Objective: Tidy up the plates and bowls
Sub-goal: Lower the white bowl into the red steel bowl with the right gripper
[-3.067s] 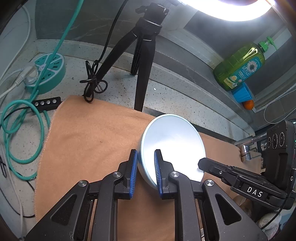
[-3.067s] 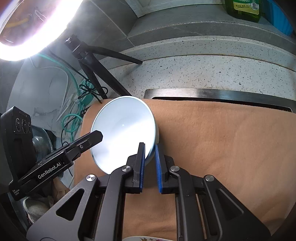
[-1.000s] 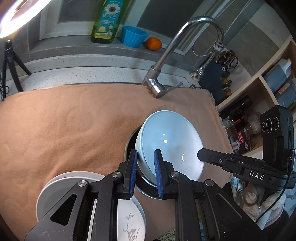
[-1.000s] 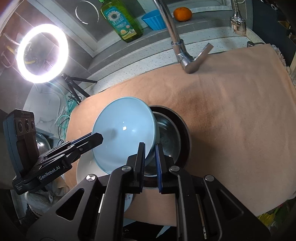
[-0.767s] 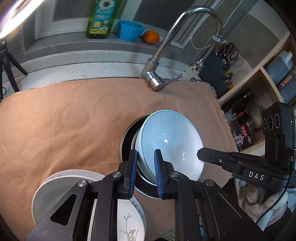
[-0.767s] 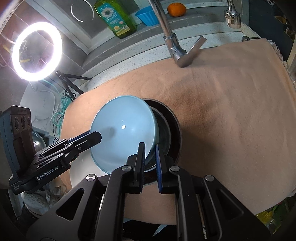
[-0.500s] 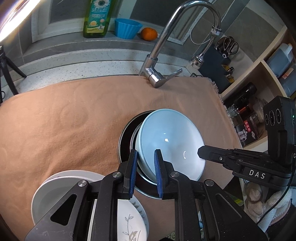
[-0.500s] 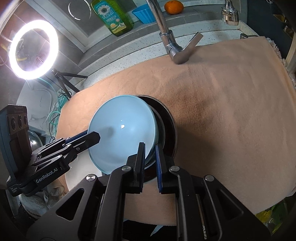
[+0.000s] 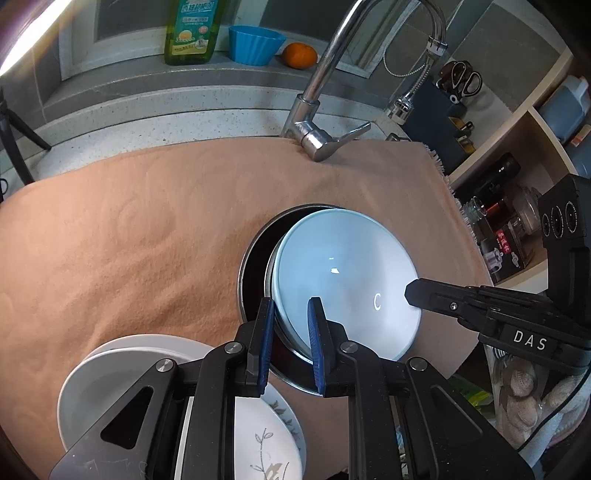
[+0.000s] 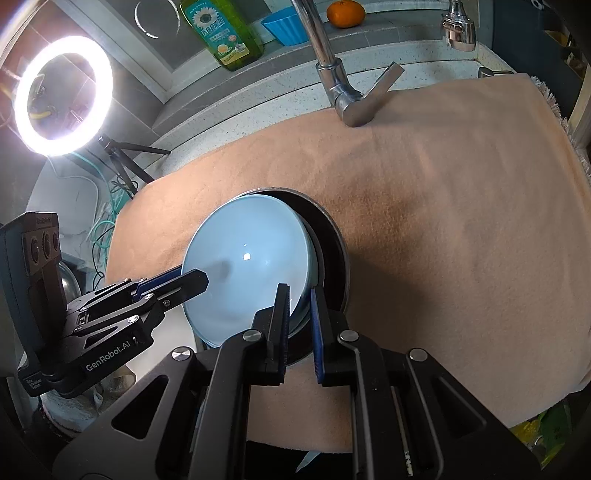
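Observation:
A pale blue bowl [image 9: 343, 280] is held over a round steel bowl [image 9: 255, 269] that rests on the tan cloth [image 9: 147, 221]. My left gripper [image 9: 291, 343] is shut on the blue bowl's near-left rim. My right gripper [image 10: 299, 325] is shut on its opposite rim; the bowl [image 10: 243, 266] and the steel bowl [image 10: 332, 258] also show in the right wrist view. A stack of white plates [image 9: 110, 365], the top one with a leaf pattern, sits at the lower left under my left gripper.
A chrome faucet [image 9: 325, 110] rises behind the cloth. A green soap bottle [image 9: 192, 29], a blue cup [image 9: 255, 44] and an orange [image 9: 299, 55] stand on the back ledge. A shelf with bottles [image 9: 509, 221] is at right. A ring light on a tripod [image 10: 62, 96] is at left.
Both grippers have carried the blue bowl from the left end of the cloth to over the steel bowl. In the last second it shifted slightly further over the steel bowl.

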`<action>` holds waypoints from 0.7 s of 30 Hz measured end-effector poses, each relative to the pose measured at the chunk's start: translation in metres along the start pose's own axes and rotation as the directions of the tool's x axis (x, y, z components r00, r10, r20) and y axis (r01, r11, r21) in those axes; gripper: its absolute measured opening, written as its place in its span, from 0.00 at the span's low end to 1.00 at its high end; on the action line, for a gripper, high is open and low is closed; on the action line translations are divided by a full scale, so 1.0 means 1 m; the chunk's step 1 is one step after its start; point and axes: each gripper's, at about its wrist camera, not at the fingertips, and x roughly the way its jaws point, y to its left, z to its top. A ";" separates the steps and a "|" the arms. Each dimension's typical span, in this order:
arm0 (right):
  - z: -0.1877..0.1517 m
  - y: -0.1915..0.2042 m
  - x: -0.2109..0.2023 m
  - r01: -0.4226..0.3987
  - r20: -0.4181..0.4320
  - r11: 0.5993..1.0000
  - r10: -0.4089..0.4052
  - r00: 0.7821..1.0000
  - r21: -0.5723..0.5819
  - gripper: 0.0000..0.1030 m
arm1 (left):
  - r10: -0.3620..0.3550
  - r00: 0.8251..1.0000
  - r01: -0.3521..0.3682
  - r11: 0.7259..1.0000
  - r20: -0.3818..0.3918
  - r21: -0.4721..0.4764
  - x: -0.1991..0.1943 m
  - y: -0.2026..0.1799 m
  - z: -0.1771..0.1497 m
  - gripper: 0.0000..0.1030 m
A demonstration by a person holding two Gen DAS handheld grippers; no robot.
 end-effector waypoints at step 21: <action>-0.002 0.000 0.001 0.003 -0.002 1.000 -0.003 1.000 0.006 0.11 | -0.016 1.000 0.016 1.000 0.003 -0.011 -0.007 0.006 0.001 0.16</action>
